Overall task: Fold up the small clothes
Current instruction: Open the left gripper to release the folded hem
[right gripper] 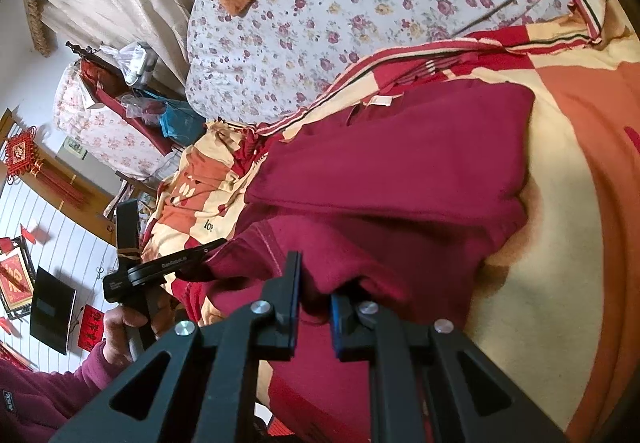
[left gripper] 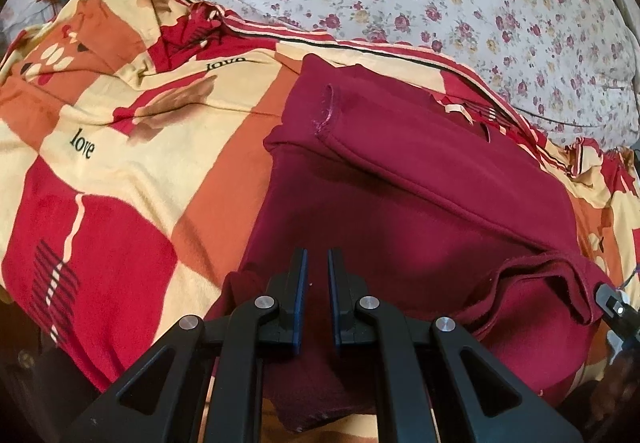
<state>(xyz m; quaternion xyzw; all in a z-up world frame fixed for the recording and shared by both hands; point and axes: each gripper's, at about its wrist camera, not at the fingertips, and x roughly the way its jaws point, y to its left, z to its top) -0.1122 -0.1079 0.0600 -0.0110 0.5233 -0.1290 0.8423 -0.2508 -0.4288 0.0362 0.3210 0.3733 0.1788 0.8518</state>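
- The maroon garment (right gripper: pixel 384 179) is being pinched at its near hem by the right gripper (right gripper: pixel 316 295), jaws clamped on a bunch of cloth.
- The left gripper (left gripper: pixel 318 275) is being held over the near edge, jaws drawn together; whether cloth is caught cannot be told.
- Farther out, a sleeve (left gripper: pixel 400 159) is lying folded across the body on the blanket (left gripper: pixel 120 115); the bottom fold is judged left.

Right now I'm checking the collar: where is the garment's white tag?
The white tag sits at the maroon garment's far edge, beside the striped blanket border, upper right of centre in the left wrist view.
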